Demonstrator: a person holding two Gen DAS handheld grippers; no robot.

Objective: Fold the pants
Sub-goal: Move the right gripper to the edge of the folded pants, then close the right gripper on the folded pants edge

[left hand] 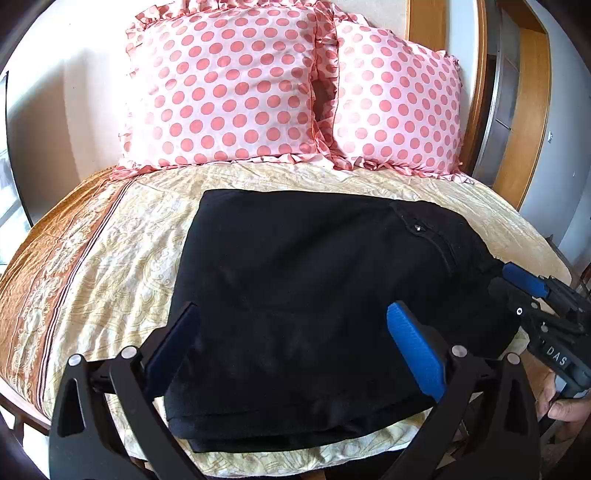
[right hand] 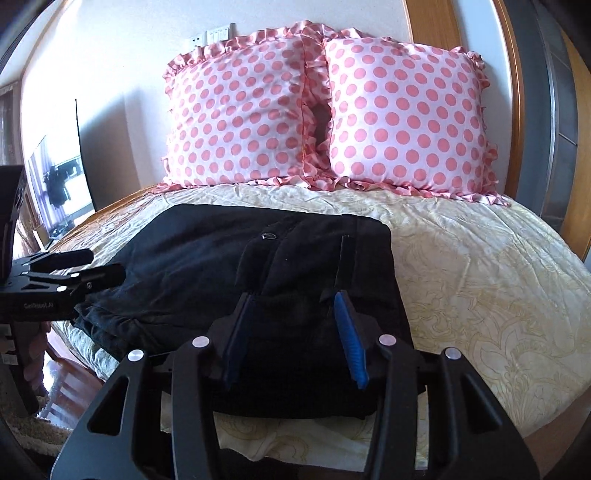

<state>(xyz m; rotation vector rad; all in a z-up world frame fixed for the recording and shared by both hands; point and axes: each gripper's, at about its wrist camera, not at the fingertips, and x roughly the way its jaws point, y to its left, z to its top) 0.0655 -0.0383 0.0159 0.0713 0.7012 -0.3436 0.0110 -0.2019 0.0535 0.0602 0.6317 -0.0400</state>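
- While black pants (left hand: 314, 295) lie folded on a cream patterned bedspread (left hand: 122, 258), left gripper (left hand: 291, 325) hovers with jaws wide over them.
- Right gripper (right hand: 295, 314) sits half-open at their near edge, pressing nothing.
- Two polka-dot pillows (left hand: 229, 85) stand behind.

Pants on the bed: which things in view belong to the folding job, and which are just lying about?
Part of the job:
- black pants, lying folded on the bedspread
- left gripper, open
- right gripper, open

Just there:
- two polka-dot pillows
- bedspread
- wooden headboard
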